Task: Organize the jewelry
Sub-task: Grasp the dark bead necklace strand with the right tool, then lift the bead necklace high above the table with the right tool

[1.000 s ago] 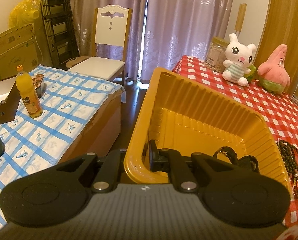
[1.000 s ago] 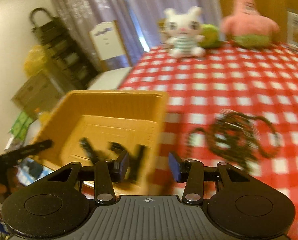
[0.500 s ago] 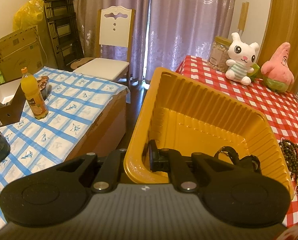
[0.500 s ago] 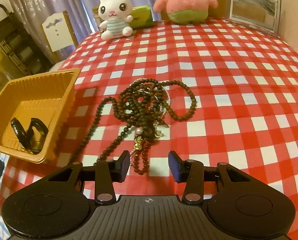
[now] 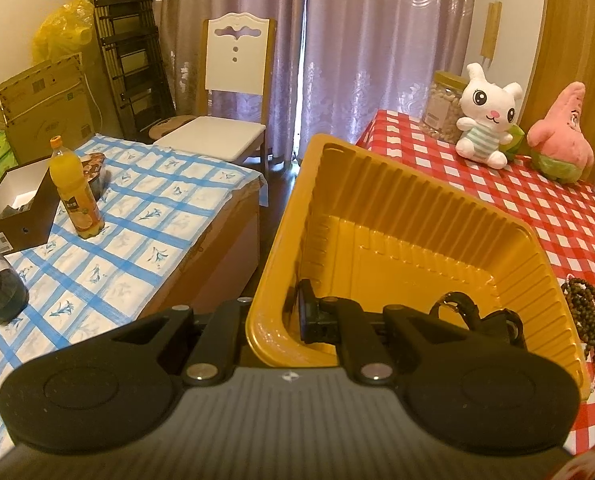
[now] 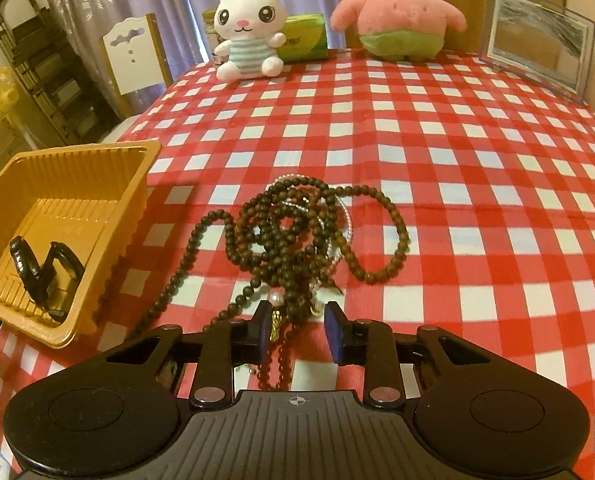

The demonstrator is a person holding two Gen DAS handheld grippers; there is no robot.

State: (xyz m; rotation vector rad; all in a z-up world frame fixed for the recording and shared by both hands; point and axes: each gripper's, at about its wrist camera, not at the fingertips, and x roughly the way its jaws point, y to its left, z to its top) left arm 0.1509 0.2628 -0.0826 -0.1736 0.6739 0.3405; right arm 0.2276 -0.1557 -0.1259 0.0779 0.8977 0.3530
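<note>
Right gripper (image 6: 293, 332) closing around the limp tangle of dark wooden bead strands (image 6: 297, 236), pads not pressing.
I'd pinch its six-o'clock tassel; left gripper (image 5: 275, 316) clamps the ribbed yellow plastic tray (image 5: 417, 216).

The tangle of beads (image 6: 297, 236) lies on the worktop (image 6: 457, 168) just ahead of the right gripper (image 6: 297, 332), its near strands reaching in between the fingers. The tray (image 6: 109, 248) sits to that gripper's left at the worktop's edge, with a watch (image 6: 37, 268) in it. Far ahead stand the rabbit toy (image 6: 249, 28) and the star toy (image 6: 397, 16), a framed picture (image 6: 537, 40) to their right. The left gripper (image 5: 273, 320) straddles the tray's near wall.
</note>
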